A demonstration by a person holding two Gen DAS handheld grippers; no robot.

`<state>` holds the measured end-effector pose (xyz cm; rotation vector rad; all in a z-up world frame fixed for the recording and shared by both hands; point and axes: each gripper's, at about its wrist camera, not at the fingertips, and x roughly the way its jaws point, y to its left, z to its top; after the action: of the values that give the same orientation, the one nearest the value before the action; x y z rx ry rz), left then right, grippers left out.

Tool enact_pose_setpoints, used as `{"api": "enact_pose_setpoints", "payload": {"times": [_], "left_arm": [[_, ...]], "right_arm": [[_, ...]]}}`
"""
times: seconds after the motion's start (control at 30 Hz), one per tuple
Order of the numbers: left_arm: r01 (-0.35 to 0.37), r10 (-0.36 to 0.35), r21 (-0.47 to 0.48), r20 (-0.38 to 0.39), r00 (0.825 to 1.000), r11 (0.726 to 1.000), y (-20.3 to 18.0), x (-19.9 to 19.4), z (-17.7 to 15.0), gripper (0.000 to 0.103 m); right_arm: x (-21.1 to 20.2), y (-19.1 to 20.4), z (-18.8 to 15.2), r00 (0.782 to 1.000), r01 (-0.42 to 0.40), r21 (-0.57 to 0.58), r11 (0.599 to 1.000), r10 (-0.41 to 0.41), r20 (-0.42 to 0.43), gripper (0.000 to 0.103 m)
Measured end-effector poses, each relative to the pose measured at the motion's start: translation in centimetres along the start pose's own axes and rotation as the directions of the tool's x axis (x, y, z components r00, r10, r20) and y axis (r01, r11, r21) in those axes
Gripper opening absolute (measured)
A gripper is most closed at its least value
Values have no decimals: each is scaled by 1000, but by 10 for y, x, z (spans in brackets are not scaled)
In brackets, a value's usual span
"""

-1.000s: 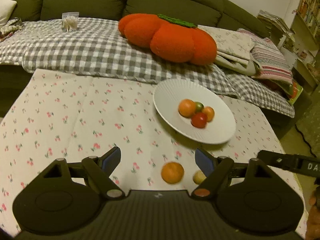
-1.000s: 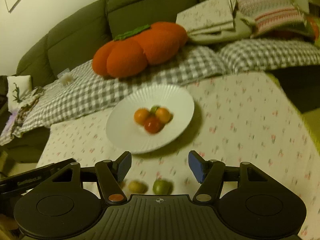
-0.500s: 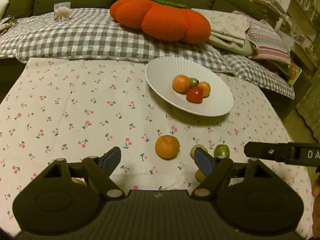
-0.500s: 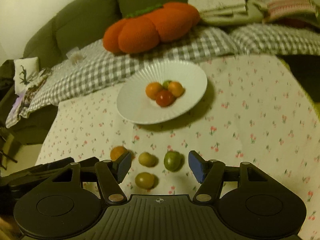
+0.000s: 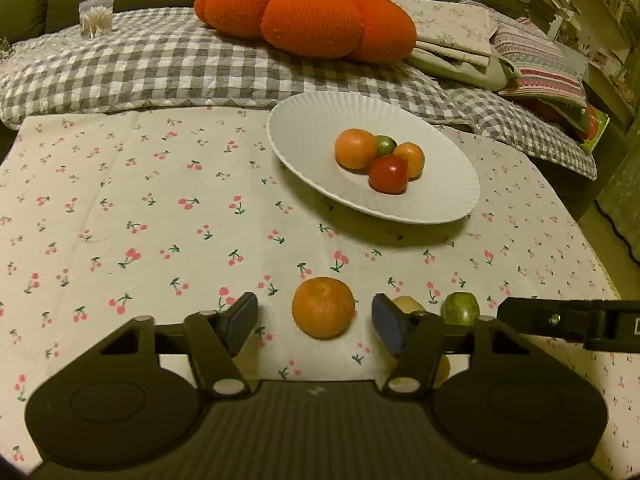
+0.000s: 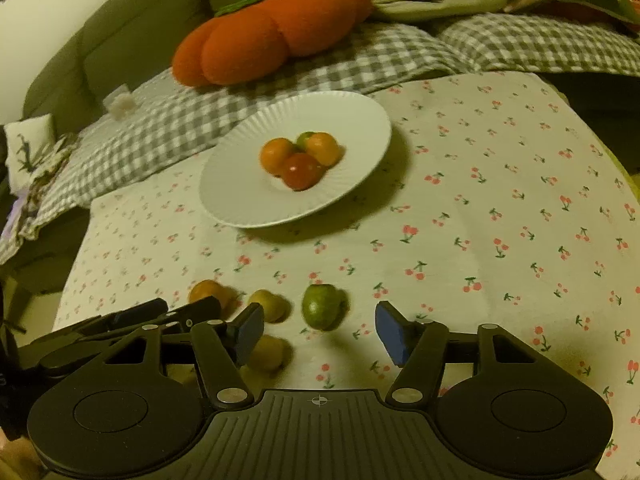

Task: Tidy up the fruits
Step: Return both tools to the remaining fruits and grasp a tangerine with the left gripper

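A white ribbed plate [image 5: 440, 200] [image 6: 248, 196] holds several fruits: two orange ones, a red one [image 5: 388, 174] [image 6: 300, 170] and a green one behind. Loose on the cherry-print cloth lie an orange [image 5: 323, 307] [image 6: 208, 292], two yellowish fruits [image 6: 270, 305] [image 6: 268, 352] and a green fruit [image 5: 460, 308] [image 6: 323, 306]. My left gripper [image 5: 314, 320] is open with the orange between its fingertips, just ahead. My right gripper [image 6: 319, 330] is open with the green fruit just ahead of its gap. Each gripper shows at the edge of the other's view.
A grey checked blanket [image 5: 140, 64] and a big orange pumpkin cushion [image 5: 308, 20] lie behind the table on the green sofa. Folded cloths [image 5: 460, 40] sit at the back right. A small clear box [image 5: 96, 16] stands at the back left.
Both grippers have pulled back and tilted down, so the loose fruits near the front edge came into view. Both stay open. The fruits have not moved.
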<state>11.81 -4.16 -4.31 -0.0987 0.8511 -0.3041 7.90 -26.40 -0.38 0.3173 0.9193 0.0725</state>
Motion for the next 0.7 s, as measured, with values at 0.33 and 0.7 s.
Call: {"api": "enact_pose_setpoints", "payload": {"times": [0.33, 0.7], "left_arm": [[14, -14, 38, 2, 1000, 999, -4, 13, 0, 34], [39, -37, -109, 22, 999, 993, 22, -13, 12, 33]], "right_arm": [[15, 0, 4, 1000, 19, -2, 1000, -19, -10, 50], [26, 3, 6, 999, 29, -15, 999, -30, -18, 47]]}}
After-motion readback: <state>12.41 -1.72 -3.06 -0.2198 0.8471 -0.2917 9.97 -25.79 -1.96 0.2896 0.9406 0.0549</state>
